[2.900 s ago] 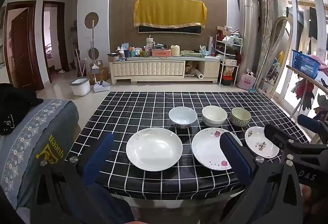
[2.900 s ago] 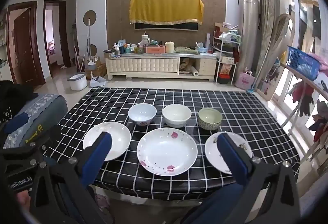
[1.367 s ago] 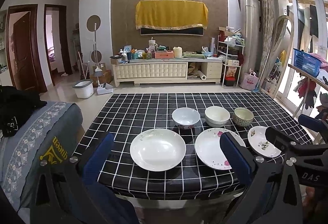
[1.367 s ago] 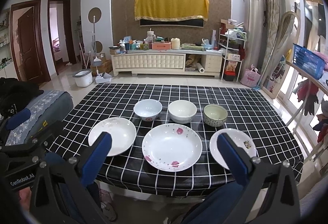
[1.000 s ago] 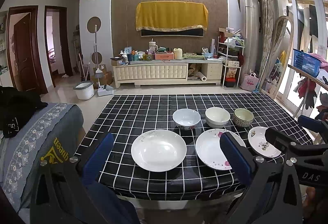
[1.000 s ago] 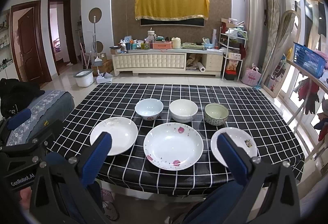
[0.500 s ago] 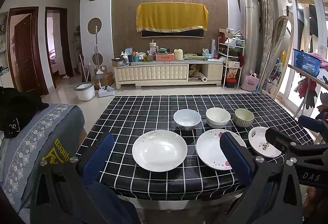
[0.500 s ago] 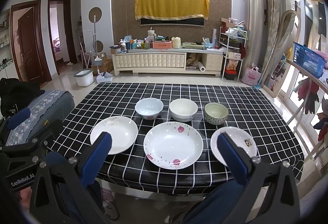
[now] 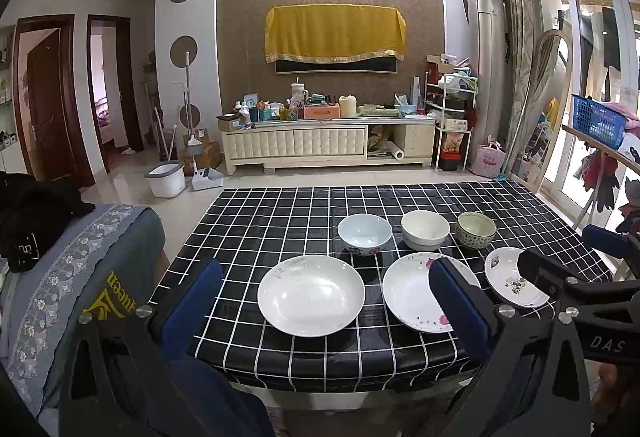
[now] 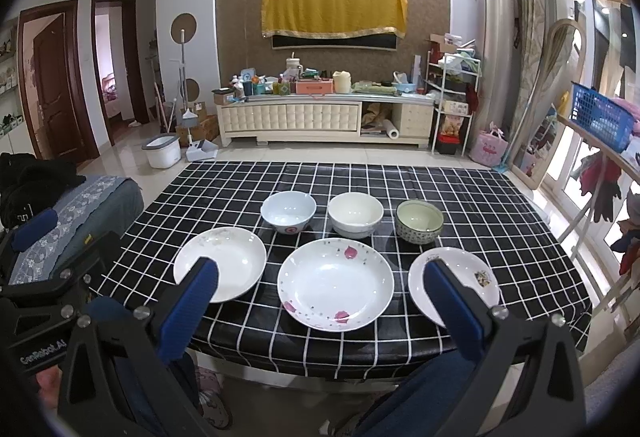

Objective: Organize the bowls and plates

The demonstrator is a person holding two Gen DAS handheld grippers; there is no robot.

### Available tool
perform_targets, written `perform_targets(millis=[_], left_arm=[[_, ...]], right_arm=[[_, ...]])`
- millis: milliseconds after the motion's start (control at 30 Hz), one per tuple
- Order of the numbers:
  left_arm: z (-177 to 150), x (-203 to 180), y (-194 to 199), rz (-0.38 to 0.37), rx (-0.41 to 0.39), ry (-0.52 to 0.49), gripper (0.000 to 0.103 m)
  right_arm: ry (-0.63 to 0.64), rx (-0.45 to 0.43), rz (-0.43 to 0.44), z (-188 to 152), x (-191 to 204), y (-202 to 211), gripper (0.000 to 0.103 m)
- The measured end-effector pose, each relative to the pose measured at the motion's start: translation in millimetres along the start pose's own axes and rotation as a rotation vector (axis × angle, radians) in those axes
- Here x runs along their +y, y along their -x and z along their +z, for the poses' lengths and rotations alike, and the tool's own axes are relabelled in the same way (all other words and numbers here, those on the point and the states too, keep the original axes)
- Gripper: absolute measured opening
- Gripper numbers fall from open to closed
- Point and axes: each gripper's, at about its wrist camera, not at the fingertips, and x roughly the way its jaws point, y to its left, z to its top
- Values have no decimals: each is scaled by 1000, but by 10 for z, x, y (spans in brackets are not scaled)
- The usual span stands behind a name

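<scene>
Three plates lie in a front row on the black checked table [image 10: 460, 193]: a plain white plate [image 10: 226, 257] on the left, a large pink-flowered plate [image 10: 336, 283] in the middle, a small plate [image 10: 464, 277] on the right. Behind them stand a pale blue bowl [image 10: 288, 211], a cream bowl [image 10: 355, 214] and a green patterned bowl [image 10: 419, 221]. My left gripper [image 9: 324, 311] is open and empty, held before the table's near edge in front of the plain white plate [image 9: 311, 295]. My right gripper [image 10: 320, 301] is open and empty, in front of the flowered plate.
A grey sofa arm [image 9: 80, 269] with black clothing stands left of the table. A drying rack with a blue basket [image 10: 600, 117] stands to the right. A TV cabinet [image 10: 324, 117] lines the far wall, with bare floor between.
Both grippers drew back and rose slightly from the table over the last seconds; the dishes now sit a little farther off. Nothing on the table has moved.
</scene>
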Motion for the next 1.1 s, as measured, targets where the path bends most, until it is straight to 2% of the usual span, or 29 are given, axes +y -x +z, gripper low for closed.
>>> perform_targets(millis=[400, 533, 667, 767, 967, 1100], left_arm=[[242, 40, -187, -10, 9, -7, 103], [355, 129, -358, 10, 16, -7, 103], [475, 264, -538, 33, 28, 6, 103], [547, 397, -715, 58, 40, 15, 103], [605, 676, -1109, 75, 107, 52, 103], [547, 857, -1397, 58, 179, 79, 103]], right_arm=[[34, -31, -38, 371, 8, -205, 103], [27, -36, -14, 543, 41, -377, 103], [44, -49, -71, 661, 171, -559, 103], [39, -8, 1, 752, 245, -787, 103], [88, 66, 42, 834, 440, -1246, 103], [122, 124, 76, 798, 591, -1602, 103]])
